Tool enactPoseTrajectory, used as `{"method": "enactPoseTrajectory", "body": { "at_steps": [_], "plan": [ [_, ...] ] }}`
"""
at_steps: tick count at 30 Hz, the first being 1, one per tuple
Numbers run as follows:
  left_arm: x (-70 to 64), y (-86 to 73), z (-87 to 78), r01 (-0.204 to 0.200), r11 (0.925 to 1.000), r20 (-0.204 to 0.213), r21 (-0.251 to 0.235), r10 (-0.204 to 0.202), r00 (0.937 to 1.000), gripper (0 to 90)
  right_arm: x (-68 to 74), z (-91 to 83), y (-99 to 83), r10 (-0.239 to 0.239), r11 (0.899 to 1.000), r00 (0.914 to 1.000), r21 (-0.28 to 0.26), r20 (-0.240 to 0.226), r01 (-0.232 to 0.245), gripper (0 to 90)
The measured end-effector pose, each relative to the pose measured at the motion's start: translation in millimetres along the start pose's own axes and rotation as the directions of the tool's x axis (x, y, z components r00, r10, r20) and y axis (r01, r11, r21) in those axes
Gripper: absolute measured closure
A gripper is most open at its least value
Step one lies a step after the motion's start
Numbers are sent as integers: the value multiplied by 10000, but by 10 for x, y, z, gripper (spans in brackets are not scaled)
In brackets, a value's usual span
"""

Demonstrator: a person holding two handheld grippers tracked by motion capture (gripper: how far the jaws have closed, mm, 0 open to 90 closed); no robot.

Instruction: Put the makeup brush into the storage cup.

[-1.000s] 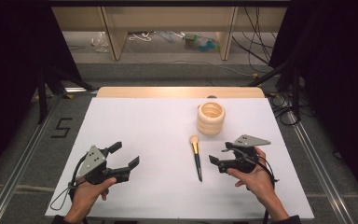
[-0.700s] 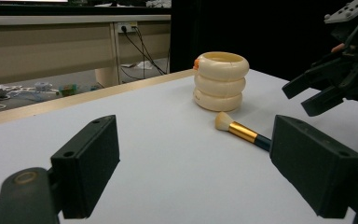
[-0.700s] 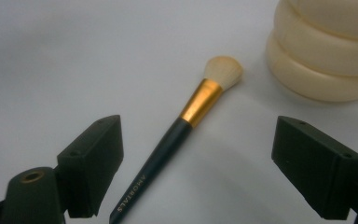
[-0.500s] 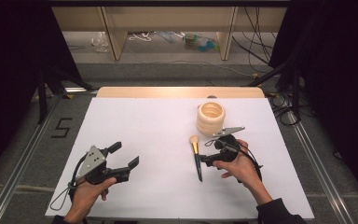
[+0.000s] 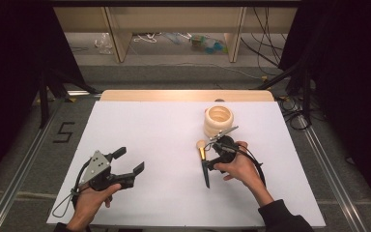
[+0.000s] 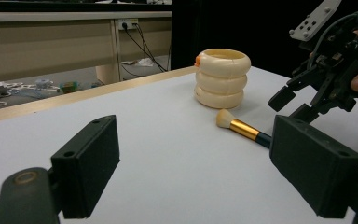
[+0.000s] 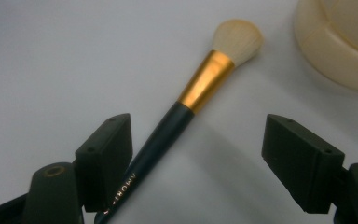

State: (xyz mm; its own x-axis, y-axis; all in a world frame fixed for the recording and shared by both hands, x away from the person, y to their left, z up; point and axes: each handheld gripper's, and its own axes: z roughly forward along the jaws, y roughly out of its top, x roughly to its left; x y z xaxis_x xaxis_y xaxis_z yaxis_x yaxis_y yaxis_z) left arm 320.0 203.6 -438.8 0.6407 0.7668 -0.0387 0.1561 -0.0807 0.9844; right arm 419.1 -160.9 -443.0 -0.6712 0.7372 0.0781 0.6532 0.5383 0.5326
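While hovering low over the makeup brush (image 7: 193, 107), right tool (image 7: 196, 158) spread wide, jaws not yet on it. Brush flat on white surface (image 5: 154, 130), dark handle running under tool's left jaw and between the jaws, gold ferrule and pale bristle head ahead of the tips. Cream ringed holder (image 5: 218, 121) upright just beyond brush head, ahead and to right of right tool, apart from brush. Left tool (image 5: 128, 166) also spread, gripping nothing, held just above surface well off to left of brush. From left gripper view: brush (image 6: 240, 128) ahead-right between its jaws' line of sight, holder (image 6: 223, 77) behind it, right tool (image 6: 296, 105) angled down over handle end.
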Motion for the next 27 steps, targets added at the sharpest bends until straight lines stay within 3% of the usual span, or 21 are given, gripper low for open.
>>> {"method": "enactPoseTrajectory", "body": {
  "at_steps": [6,8,27],
  "plan": [
    [-1,0,0,-13,10000,14,10,13,10000,159,-5,92,29,98,9992,9998,381,-154,-92,261],
    [0,-1,-1,0,10000,-3,22,0,10000,159,-8,133,38,-133,9988,9998,470,-118,138,262],
    [7,-1,4,-68,10000,26,41,67,10000,159,66,325,151,-532,9897,9986,1332,49,521,307]
  ]
}}
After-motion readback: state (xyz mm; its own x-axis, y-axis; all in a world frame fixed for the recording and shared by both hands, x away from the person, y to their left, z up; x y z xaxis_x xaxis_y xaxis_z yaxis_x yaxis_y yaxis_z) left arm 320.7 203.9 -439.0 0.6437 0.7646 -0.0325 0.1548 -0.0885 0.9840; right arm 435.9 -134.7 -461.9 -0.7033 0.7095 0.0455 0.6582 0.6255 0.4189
